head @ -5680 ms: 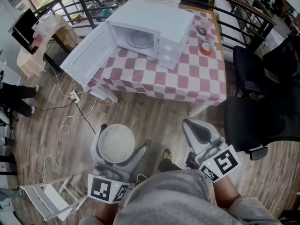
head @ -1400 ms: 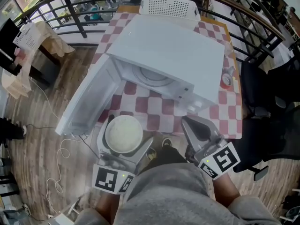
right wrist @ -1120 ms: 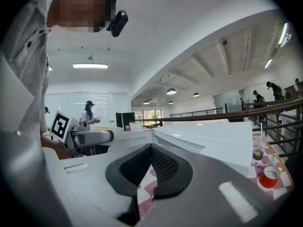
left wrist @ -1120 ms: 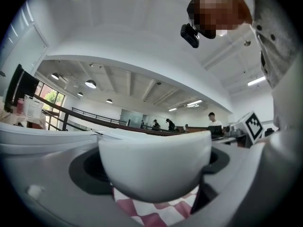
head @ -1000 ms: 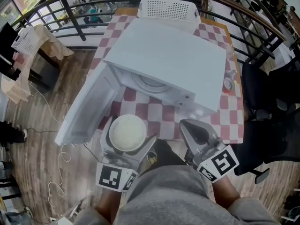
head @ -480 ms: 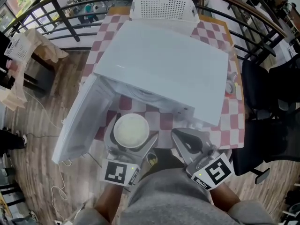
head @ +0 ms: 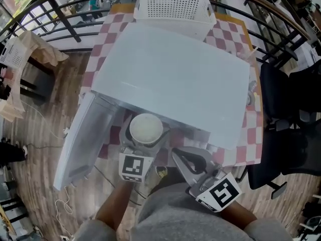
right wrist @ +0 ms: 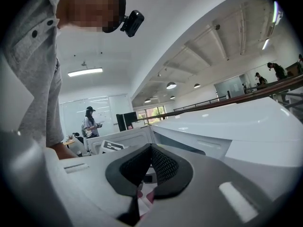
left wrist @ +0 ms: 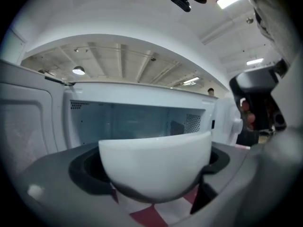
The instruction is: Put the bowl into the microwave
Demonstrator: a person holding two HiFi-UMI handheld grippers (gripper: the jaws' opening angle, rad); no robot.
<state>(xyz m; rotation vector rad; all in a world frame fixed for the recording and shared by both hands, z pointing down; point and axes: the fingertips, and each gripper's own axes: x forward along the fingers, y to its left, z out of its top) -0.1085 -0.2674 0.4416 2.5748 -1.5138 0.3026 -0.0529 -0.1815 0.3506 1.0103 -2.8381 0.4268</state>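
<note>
My left gripper is shut on a white bowl, held upright at the mouth of the white microwave. In the left gripper view the bowl fills the space between the jaws, with the microwave's open cavity straight ahead. The microwave door hangs open to the left. My right gripper is shut and holds nothing; it sits lower right of the bowl, below the microwave's front edge. In the right gripper view the right gripper has its jaws closed together, with the microwave's top beyond.
The microwave stands on a table with a red-and-white checked cloth. A white perforated basket sits behind it. Black railings run behind the table; a black office chair stands to the right. A person stands far off.
My left gripper has carried the bowl forward and up, from in front of the table to the microwave's opening. The right gripper has shifted left and lower.
</note>
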